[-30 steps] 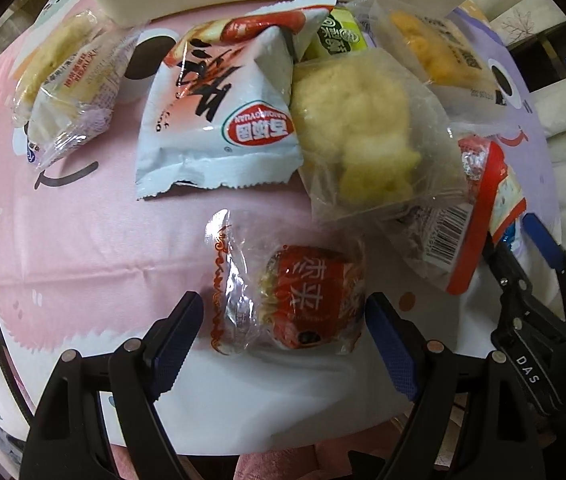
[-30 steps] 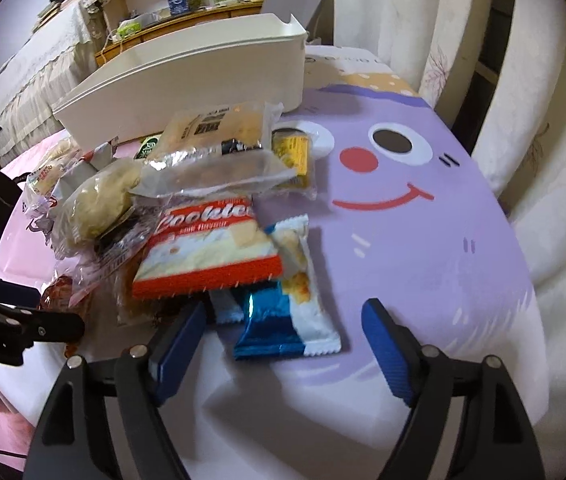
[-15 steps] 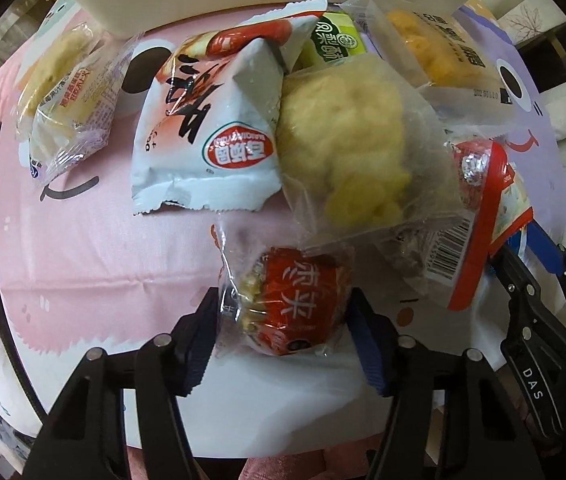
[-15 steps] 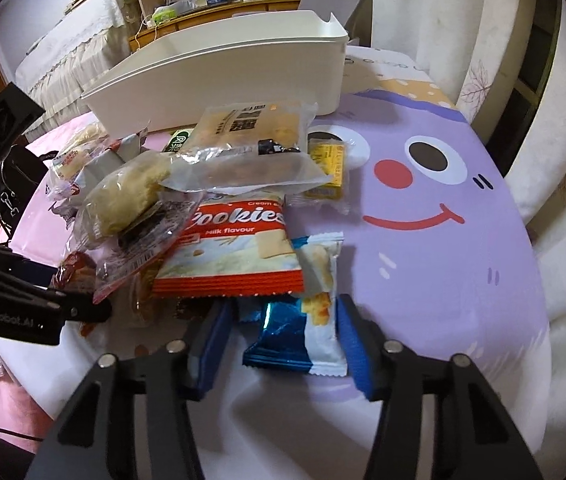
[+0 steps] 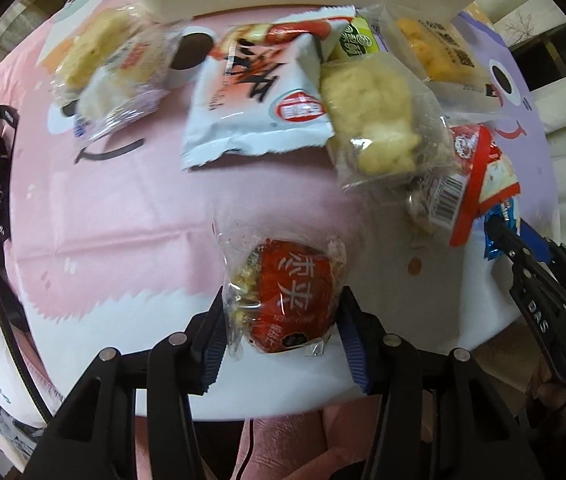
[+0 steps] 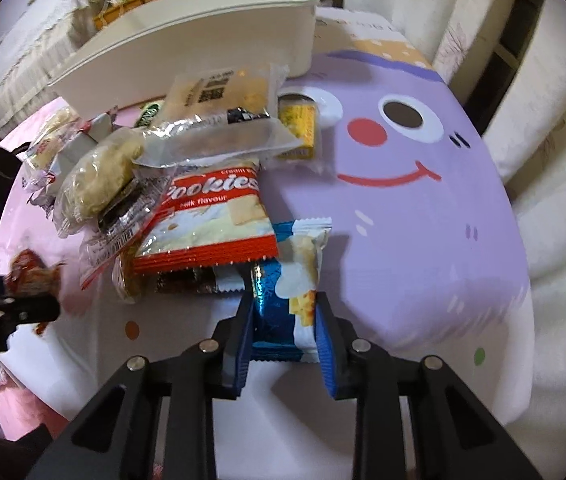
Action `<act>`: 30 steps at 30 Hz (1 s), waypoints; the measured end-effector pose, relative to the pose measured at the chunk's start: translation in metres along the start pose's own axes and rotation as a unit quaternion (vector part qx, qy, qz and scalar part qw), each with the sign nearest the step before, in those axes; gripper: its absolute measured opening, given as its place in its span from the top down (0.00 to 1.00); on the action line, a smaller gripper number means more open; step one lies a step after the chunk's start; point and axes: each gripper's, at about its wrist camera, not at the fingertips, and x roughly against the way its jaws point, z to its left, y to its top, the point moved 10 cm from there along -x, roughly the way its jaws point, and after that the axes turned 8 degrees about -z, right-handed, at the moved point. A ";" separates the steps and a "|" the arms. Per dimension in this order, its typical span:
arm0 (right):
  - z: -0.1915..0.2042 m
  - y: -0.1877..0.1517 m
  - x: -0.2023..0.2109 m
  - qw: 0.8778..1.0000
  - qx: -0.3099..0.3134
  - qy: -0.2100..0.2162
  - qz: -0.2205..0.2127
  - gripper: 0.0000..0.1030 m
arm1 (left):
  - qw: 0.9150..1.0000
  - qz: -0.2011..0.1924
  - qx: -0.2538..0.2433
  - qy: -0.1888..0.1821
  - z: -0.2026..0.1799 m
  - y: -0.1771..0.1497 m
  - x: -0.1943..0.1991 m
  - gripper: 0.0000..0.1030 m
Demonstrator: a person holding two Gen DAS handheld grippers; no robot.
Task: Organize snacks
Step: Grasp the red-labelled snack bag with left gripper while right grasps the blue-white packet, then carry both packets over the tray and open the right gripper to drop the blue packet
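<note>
Closing on both sides now — a second ago each pair of jaws stood wide around its snack, and now the pads press the wrappers. Your left gripper (image 5: 283,334) clamps the red cake (image 5: 289,300), which was lying flat on the cloth (image 5: 123,208) then and now looks raised a little off it. Your right gripper (image 6: 283,342) pinches the near end of the blue pack (image 6: 287,300), whose far end is still tucked under the cookies (image 6: 211,220), so that one has not come free yet.

I judge both pickups nearly done, with the lift to the white bin (image 6: 203,40) next. That bin sits at the far edge, behind the pile. The red cake sits square between the left pads, near your edge of the table and well apart from the pile. The blue pack sits between the right pads, just beside the pile — pull it out gently or the cookies may slide.
</note>
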 end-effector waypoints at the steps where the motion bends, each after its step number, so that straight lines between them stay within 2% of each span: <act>1: -0.001 -0.001 0.000 1.000 -0.006 -0.002 0.006 0.73 | 1.000 0.000 0.001 -0.001 0.002 0.000 0.004 0.52; 4: -0.002 -0.010 0.004 0.999 -0.036 -0.010 0.037 0.74 | 1.000 -0.004 0.001 -0.005 0.006 -0.007 0.024 0.52; 8: -0.005 -0.019 0.013 0.995 -0.080 -0.009 0.065 0.74 | 1.000 -0.020 -0.002 -0.008 0.019 0.001 0.045 0.52; 13: -0.008 -0.024 0.030 0.989 -0.127 -0.009 0.078 0.75 | 0.999 -0.047 -0.009 -0.011 0.042 0.005 0.081 0.52; 22: -0.011 0.001 0.081 0.981 -0.190 -0.016 0.032 0.75 | 0.995 -0.095 -0.019 -0.018 0.099 0.025 0.155 0.52; 30: -0.001 0.059 0.105 0.978 -0.209 -0.008 0.002 0.75 | 0.991 -0.123 -0.048 -0.020 0.105 0.069 0.190 0.52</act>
